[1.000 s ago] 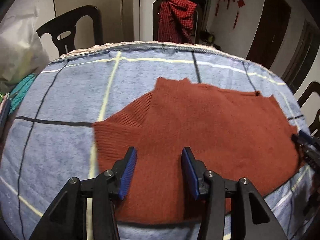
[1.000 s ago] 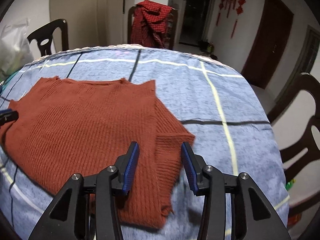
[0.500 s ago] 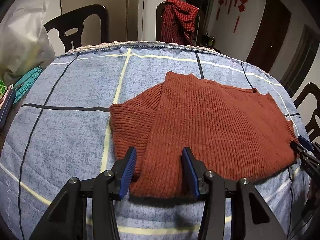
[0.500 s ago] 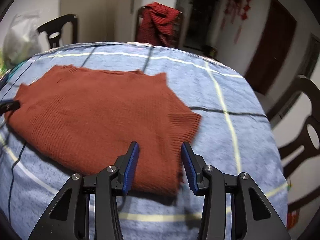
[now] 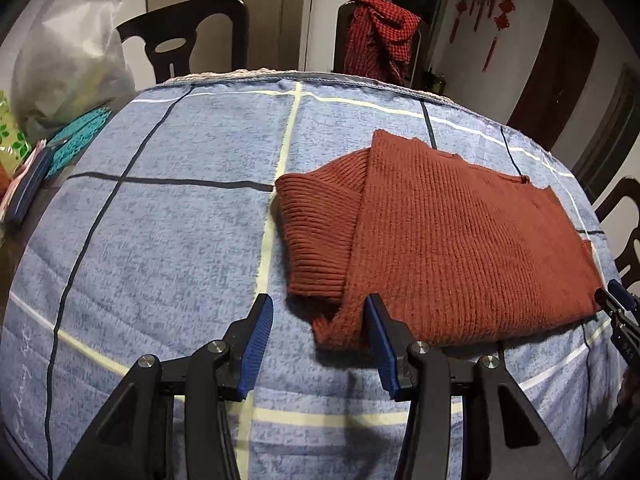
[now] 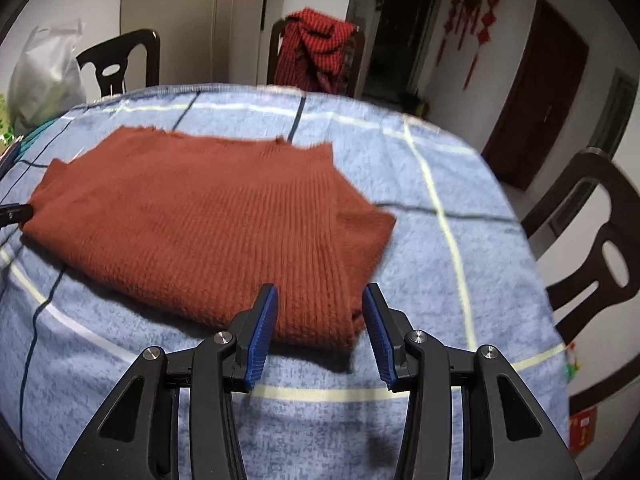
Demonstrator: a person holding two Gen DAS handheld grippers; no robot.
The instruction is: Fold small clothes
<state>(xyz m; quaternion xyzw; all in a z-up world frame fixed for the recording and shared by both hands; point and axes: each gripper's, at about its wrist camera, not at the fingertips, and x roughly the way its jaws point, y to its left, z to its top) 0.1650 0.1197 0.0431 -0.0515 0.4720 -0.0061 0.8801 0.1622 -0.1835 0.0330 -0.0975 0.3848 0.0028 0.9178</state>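
A rust-red knit sweater [image 5: 448,240] lies folded on the blue checked tablecloth [image 5: 180,220]; its ribbed sleeve [image 5: 316,232] is folded in at the left end. My left gripper [image 5: 318,340] is open and empty, just in front of the sweater's near left corner. In the right wrist view the sweater [image 6: 208,220] lies flat, and my right gripper [image 6: 320,326] is open and empty at its near right corner. The right gripper's tip [image 5: 618,308] shows at the sweater's right edge in the left wrist view.
A white plastic bag [image 5: 64,64], teal knitwear [image 5: 78,136] and small items sit at the table's left edge. Dark chairs [image 5: 188,32] stand behind; one holds a red checked garment [image 5: 380,32]. Another chair [image 6: 592,232] stands at the right.
Both grippers have drawn back toward the near edge, away from the sweater. The sweater now lies farther ahead, with its sleeves folded in; both grippers stay open.
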